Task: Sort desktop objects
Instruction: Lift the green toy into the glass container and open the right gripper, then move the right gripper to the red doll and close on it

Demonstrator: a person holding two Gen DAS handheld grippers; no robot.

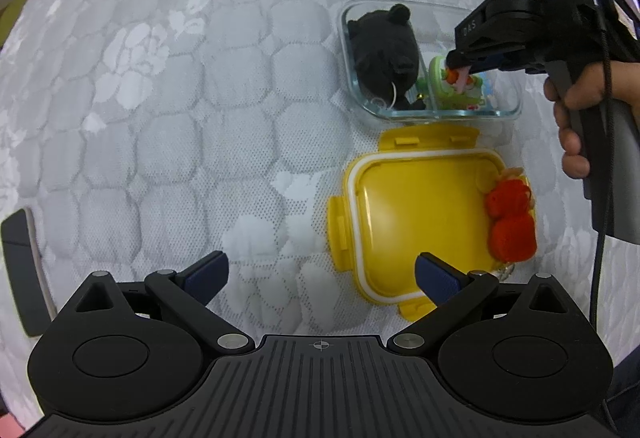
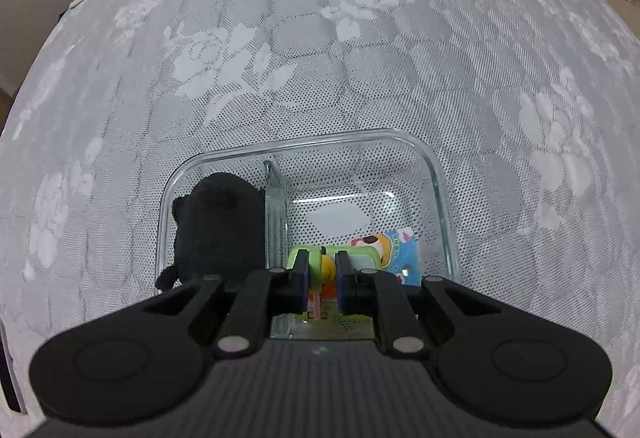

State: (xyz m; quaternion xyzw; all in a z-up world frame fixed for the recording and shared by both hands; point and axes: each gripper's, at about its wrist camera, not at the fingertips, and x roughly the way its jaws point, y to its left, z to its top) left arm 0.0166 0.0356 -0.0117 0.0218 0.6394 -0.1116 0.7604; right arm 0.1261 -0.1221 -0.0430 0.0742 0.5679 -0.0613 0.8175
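The small orange charm point(image 2: 323, 280), pinched in my right gripper point(image 2: 322, 278), hangs over the glass container's point(image 2: 436, 174) right compartment, straight ahead at twelve o'clock; my left gripper point(image 1: 322, 272) waits spread wide, well apart.

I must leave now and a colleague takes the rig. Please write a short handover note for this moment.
Left gripper: open, empty, hovering by the yellow lid.
Right gripper: over the glass box, right compartment, shut on a small orange toy.
Done: black plush lies in the left compartment; a green case and a blue card in the right.
Left: release the orange toy into the box; the red plush lies on the lid's edge, not yet sorted. The lid is off the box.
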